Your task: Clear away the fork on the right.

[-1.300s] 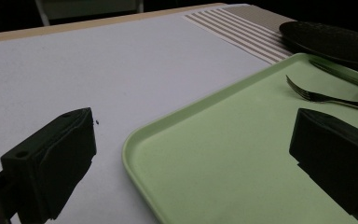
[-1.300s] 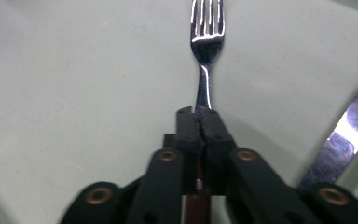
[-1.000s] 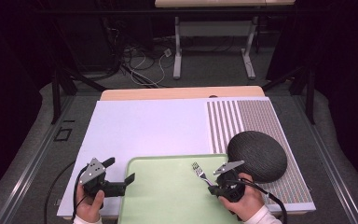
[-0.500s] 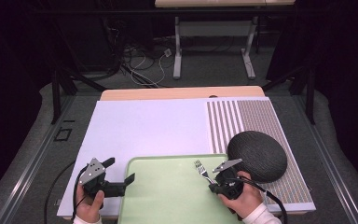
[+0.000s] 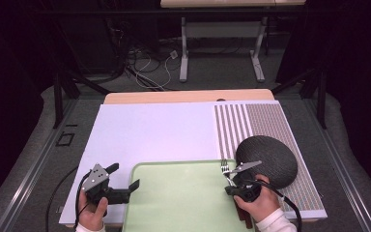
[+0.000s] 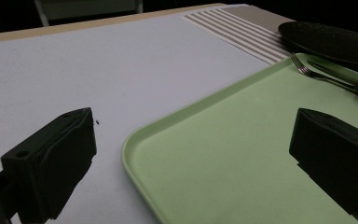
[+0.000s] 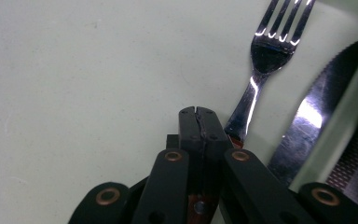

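Down at the near edge, the left gripper sits with its jaws spread wide and nothing between them, straddling the left rim of the green tray. Over on the tray's right side, the right gripper is fully closed, pads pressed together. A fork lies just beside its tips, touching or not I can't tell, with a knife alongside. Right of that sits a dark round plate on the white mat.
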A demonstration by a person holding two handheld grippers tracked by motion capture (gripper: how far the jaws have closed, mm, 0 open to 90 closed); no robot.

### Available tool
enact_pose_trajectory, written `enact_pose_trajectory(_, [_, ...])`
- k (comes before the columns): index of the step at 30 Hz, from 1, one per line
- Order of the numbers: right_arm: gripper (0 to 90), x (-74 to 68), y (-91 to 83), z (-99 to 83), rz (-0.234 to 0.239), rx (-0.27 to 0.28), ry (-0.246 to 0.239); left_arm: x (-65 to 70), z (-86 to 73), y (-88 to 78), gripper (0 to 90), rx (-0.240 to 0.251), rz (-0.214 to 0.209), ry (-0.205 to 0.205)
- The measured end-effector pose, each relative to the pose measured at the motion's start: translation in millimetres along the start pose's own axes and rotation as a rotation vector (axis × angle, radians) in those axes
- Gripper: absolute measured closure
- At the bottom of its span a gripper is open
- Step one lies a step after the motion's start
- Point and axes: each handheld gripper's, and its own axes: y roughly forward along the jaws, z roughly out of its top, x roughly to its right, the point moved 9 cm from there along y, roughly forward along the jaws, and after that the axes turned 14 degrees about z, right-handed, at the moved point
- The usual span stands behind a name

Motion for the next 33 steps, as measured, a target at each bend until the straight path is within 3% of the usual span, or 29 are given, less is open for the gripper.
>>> enact_pose_trajectory(1, [90.0,2.7,-2.1,-0.5,-0.005,-0.016,-0.015,0.2,0.0,0.2,0.7,0.001,-0.001,0.000])
enact_pose_trajectory(3, [90.0,3.9,-2.5,0.2,0.006,0.004,-0.009,0.3,-0.1,0.3,0.6,-0.001,-0.001,0.003])
enact_pose_trajectory(8, [90.0,7.7,-5.3,-1.8,-0.003,-0.009,-0.003,0.1,0.0,0.2,0.7,0.000,0.000,0.000])
enact_pose_trajectory(17, [90.0,5.4,-4.5,-2.6,0.001,-0.017,0.006,-0.4,-0.2,0.5,0.6,-0.001,0.002,0.004])
enact_pose_trajectory(19, [89.7,3.6,-3.9,0.3,0.020,0.015,-0.009,-0.5,-0.3,0.6,0.6,-0.001,0.002,0.003])
enact_pose_trajectory(20, [89.0,2.9,-6.6,-1.1,0.008,-0.005,0.004,-0.5,-0.3,0.6,0.6,-0.001,0.003,0.003])
enact_pose_trajectory(23, [87.0,2.1,-7.5,2.0,0.019,0.019,-0.022,0.0,-0.4,0.7,0.6,-0.001,-0.001,-0.001])
enact_pose_trajectory(24, [86.4,1.0,-9.1,0.9,0.014,0.005,-0.005,-0.1,-0.4,0.8,0.7,-0.002,-0.001,0.001])
enact_pose_trajectory(29, [83.3,1.1,-12.4,5.1,0.008,0.025,-0.047,0.2,-0.7,1.4,0.6,-0.003,-0.001,0.000])
enact_pose_trajectory(30, [83.1,1.2,-12.1,8.1,0.012,0.056,-0.060,0.1,-0.8,1.6,0.7,-0.004,0.000,0.001])
enact_pose_trajectory(32, [82.1,0.6,-15.7,8.2,0.009,0.039,-0.056,0.3,-0.9,1.7,0.7,-0.005,0.000,0.000])
enact_pose_trajectory(33, [81.5,0.1,-15.2,10.3,0.019,0.065,-0.061,0.3,-1.0,1.7,0.7,-0.005,0.000,0.000])
